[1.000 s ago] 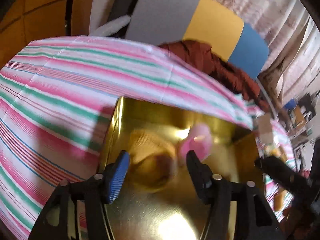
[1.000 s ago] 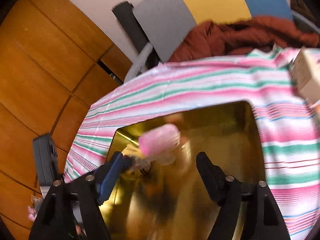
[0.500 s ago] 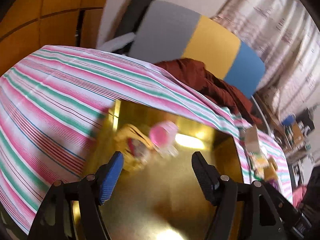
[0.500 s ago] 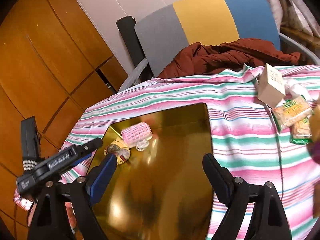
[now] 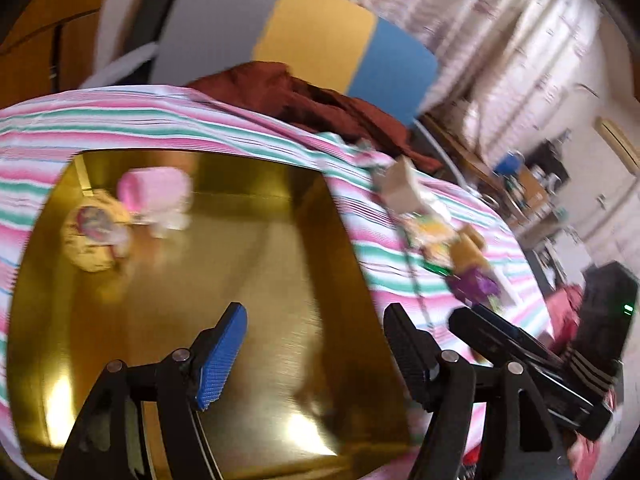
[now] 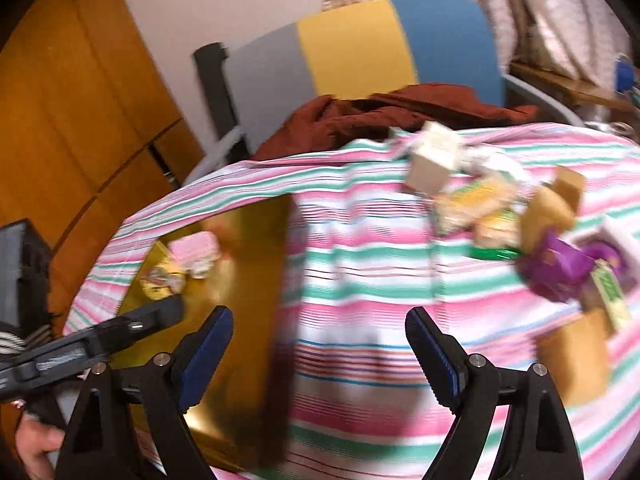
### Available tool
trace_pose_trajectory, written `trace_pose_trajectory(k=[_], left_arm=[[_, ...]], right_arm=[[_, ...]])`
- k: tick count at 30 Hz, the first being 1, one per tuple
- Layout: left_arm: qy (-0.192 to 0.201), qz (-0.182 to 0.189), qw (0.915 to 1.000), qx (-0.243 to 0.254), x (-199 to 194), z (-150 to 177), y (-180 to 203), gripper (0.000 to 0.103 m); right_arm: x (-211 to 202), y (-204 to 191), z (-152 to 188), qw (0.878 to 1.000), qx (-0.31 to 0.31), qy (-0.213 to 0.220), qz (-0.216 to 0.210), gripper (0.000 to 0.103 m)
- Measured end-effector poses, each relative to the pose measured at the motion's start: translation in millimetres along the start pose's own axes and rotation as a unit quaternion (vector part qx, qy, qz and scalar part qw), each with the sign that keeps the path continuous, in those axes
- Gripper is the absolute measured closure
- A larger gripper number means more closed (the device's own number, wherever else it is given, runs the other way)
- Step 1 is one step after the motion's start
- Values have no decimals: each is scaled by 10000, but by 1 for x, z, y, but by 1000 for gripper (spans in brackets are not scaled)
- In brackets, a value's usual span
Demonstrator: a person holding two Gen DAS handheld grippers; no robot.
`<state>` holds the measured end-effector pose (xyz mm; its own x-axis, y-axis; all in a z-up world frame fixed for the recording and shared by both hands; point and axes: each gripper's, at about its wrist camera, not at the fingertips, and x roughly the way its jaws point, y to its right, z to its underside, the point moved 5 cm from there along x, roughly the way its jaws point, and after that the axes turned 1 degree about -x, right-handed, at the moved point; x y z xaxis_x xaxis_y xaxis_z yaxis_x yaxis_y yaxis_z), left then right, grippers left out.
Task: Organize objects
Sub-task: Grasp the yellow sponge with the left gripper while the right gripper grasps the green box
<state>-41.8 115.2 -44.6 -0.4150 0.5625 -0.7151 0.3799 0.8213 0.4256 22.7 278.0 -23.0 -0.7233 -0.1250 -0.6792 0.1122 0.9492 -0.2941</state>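
A gold tray (image 5: 248,272) lies on the pink, green and white striped cloth (image 6: 360,280). In its far left corner rest a pink roll (image 5: 154,190) and a round yellow packet (image 5: 90,236). My left gripper (image 5: 314,332) hangs open over the tray's near right part, with nothing between its fingers. My right gripper (image 6: 320,332) is open and empty above the cloth, just right of the tray (image 6: 240,264). Right of it lie a beige box (image 6: 434,160), snack packets (image 6: 476,200), a purple packet (image 6: 560,264) and a tan item (image 6: 552,204). The picture is motion-blurred.
A grey, yellow and blue chair back (image 6: 360,52) with a rust-red garment (image 6: 380,116) stands behind the table. Wooden panels (image 6: 60,120) rise at the left. A hand (image 6: 36,448) holds the left gripper's body (image 6: 120,328). A dark box (image 5: 608,304) sits at the far right.
Both grippers have pulled back from the pink roll and yellow packet, which stay in the tray, and swung right. Both jaws stand wider. The pile of packets has come into view.
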Motion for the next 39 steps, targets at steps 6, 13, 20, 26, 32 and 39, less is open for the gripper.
trace_pose_trajectory(k=[6,13,20,26,32,39], left_arm=[[-358,500,9974,379,11,15,46,31],[-590,554,9935,807,19,34,80,31],[-727,530,9909,997,26,44,95,31],[-785,462,9897,1103,31,45,102,31],[-829,418,9888,1171,35,44,108,31],[-980,479,9855,1296,45,50,124,31]], right_arm=[[-24,63,15,9978,311,39,584,15],[-54,148,26,9858,1046,262,1290,15],[-44,177,39,9814,1341,142,1368,15],[-31,138,38,9934,1063,104,407,13],[-63,174,26,9849,1215,744,980,27],[-42,229,22,9817,1109,224,1531,40]])
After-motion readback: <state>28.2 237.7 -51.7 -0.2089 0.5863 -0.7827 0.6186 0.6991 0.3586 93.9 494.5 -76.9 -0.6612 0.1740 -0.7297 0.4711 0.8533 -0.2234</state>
